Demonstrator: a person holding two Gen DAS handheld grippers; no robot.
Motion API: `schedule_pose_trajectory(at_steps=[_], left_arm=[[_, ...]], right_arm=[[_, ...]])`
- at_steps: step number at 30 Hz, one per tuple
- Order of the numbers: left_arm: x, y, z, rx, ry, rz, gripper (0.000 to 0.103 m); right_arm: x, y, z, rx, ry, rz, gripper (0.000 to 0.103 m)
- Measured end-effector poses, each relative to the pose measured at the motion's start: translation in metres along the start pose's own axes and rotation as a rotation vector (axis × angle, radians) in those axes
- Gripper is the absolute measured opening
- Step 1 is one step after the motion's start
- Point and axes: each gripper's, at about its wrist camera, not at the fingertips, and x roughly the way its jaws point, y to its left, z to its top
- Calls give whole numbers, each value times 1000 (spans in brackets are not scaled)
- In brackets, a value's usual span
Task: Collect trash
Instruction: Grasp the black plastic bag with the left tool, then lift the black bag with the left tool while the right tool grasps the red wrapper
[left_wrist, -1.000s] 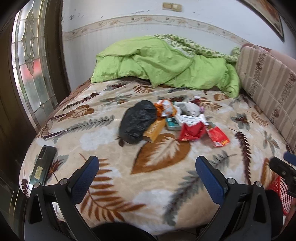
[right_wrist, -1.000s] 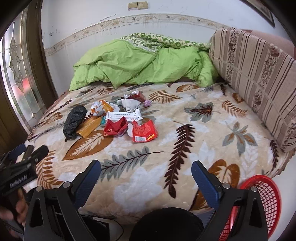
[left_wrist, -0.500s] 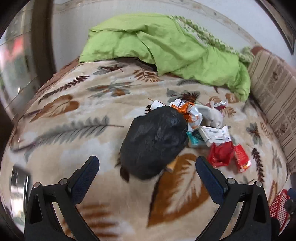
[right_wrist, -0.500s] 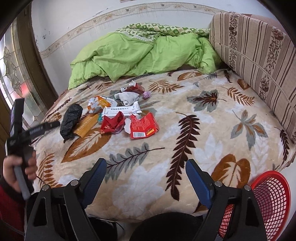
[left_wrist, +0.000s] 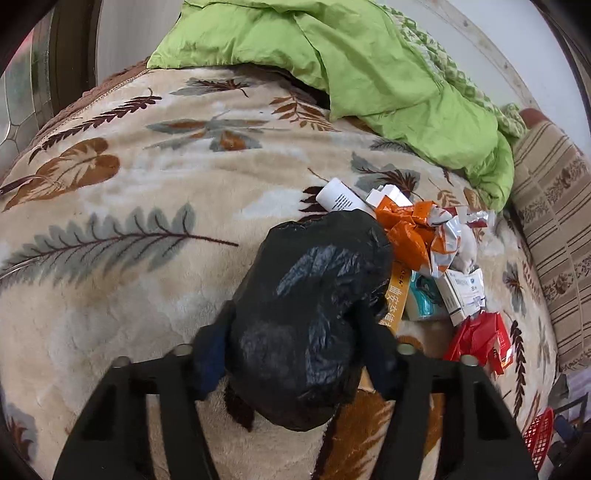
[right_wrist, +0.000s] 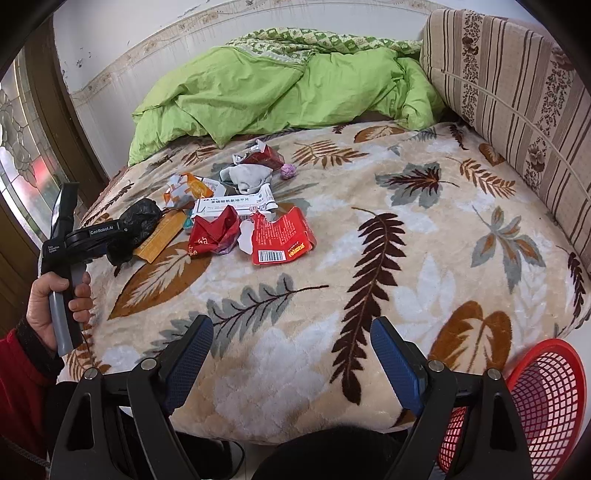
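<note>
A crumpled black plastic bag lies on the leaf-patterned bed at the left end of a trash pile. My left gripper has closed its blue fingers onto both sides of the bag. It also shows in the right wrist view, with the left gripper's body in front of it. Beside it lie an orange box, an orange wrapper, white medicine boxes and red wrappers. My right gripper is open and empty over the bed's front edge, well short of the pile.
A red mesh basket stands on the floor at the bed's front right corner. A green quilt is bunched at the back of the bed. A striped cushion runs along the right side. A glass door is at the left.
My left gripper moved forward over the bed to the black bag and closed its fingers on it. My right gripper moved in slightly and stayed open.
</note>
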Motion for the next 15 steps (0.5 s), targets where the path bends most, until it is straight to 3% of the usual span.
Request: schedule_pose_trajectory(at_steps=[2, 10, 13, 15], left_arm=[[-6, 1, 0, -12, -7, -31, 45], [-64, -16, -8, -14, -125, -63, 43], [-85, -40, -23, -6, -153, -98, 43], [-92, -52, -34, -9, -153, -125, 43]], right_arm=[[4, 1, 2, 2, 10, 12, 90], [31, -10, 34, 59, 27, 62, 90], [55, -15, 49, 87, 56, 70, 82], [79, -20, 60, 138, 103, 99, 70]])
